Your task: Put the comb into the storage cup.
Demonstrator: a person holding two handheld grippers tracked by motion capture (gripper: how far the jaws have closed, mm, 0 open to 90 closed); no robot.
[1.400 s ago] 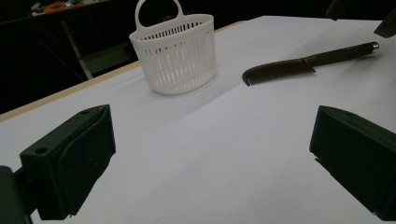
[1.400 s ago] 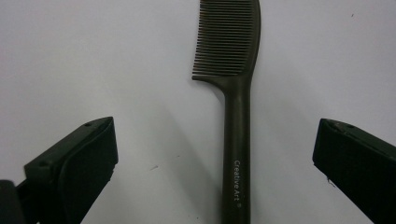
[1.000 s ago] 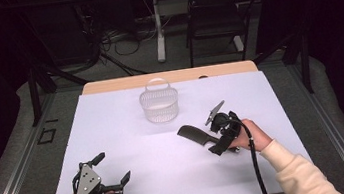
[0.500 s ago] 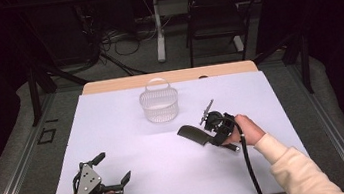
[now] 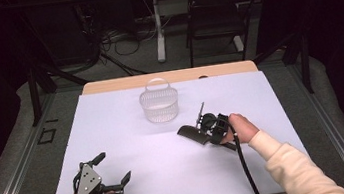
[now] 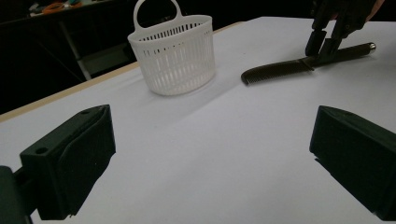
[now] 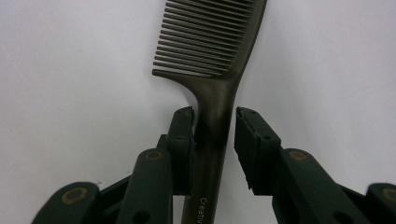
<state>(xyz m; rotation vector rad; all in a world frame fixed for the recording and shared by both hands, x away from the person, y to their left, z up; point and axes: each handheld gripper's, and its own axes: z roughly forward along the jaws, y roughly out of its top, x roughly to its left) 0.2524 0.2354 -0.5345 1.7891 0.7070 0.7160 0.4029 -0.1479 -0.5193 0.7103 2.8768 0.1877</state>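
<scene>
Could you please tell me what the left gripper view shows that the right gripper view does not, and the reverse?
Left gripper view alone: the white basket, the whole comb lying on the table, and wide-apart jaws. Right gripper view alone: printed lettering on the comb's handle and a narrow gap at one jaw. Both: the comb and the right gripper straddling its handle.

Comb [image 7: 215, 70]: dark plastic w/ slight sheen, smooth handle, small pale lettering printed on it; basket [image 6: 175, 56] is white slatted plastic, semi-matt. Table cover [image 5: 129, 133] looks like matt white paper/sheet, smooth, over a light wood top [image 5: 108, 85] showing at the far edge. Right gripper [image 7: 212, 135] jaws are matt black plastic w/ brass-looking rivets; sleeve [image 5: 290, 167] is cream knit cloth.
</scene>
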